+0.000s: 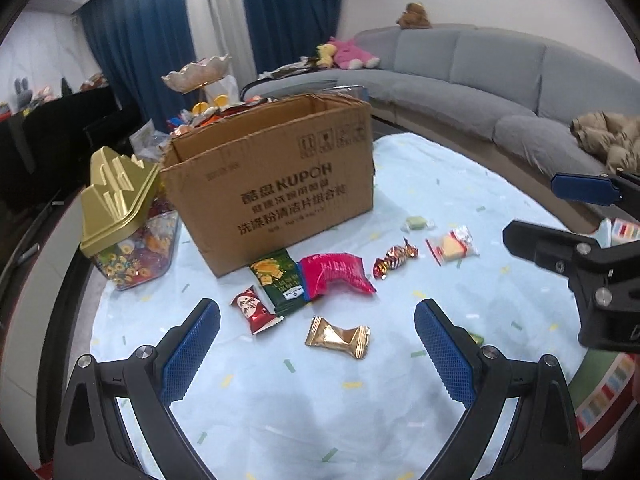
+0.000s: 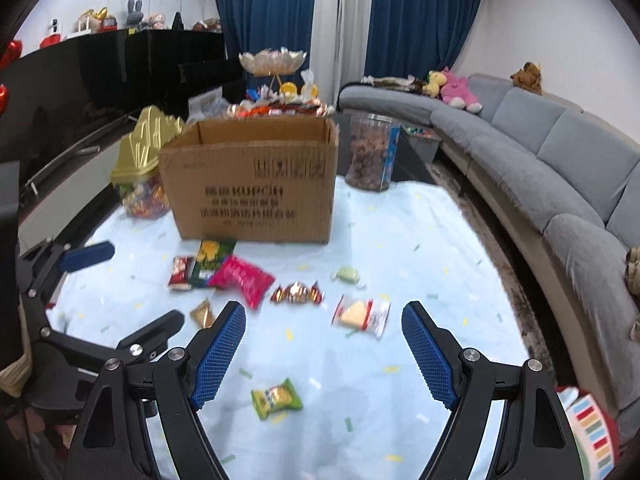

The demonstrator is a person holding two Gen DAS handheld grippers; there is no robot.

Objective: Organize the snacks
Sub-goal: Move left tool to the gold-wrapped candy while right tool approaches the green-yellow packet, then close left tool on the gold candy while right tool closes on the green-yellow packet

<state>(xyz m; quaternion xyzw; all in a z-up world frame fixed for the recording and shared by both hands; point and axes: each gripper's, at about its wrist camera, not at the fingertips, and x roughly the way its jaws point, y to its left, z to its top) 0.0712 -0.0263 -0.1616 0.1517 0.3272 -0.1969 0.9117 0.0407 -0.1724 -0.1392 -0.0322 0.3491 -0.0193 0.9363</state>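
Two open grippers above a scatter of snacks

Several wrapped snacks lie on a pale blue cloth [image 1: 280, 420] in front of an open cardboard box [image 1: 276, 188], and neither gripper holds any of them. The left gripper [image 1: 317, 344] has its jaws spread wide with nothing between the blue pads; seen from its own camera, a gold-wrapped candy [image 1: 337, 337] lies on the cloth in the gap between the fingers, not touched. Just beyond it, close to the box's front, a small red packet [image 1: 253, 309], a dark green packet [image 1: 280, 280] and a crumpled pink packet [image 1: 334, 276] lie side by side, the green one partly under the pink one. Further right are a red-and-gold twisted candy [image 1: 395, 259], a clear-wrapped cracker packet [image 1: 452, 245] and a pale green candy [image 1: 416, 223], each apart from the others.

The right gripper [image 2: 324, 354] is also open, its jaws standing wide and empty. In its camera view a light green packet [image 2: 276, 398] lies alone on the cloth between and below the fingers, well apart from the rest.

Beside the box on its left stands a clear candy jar with a gold lid [image 1: 120, 196], full of coloured sweets. Behind the box on the right stands a tall clear jar of brown snacks [image 2: 370, 156]. A grey curved sofa [image 1: 480, 80] runs along the far side, with plush toys [image 1: 348, 52] on it
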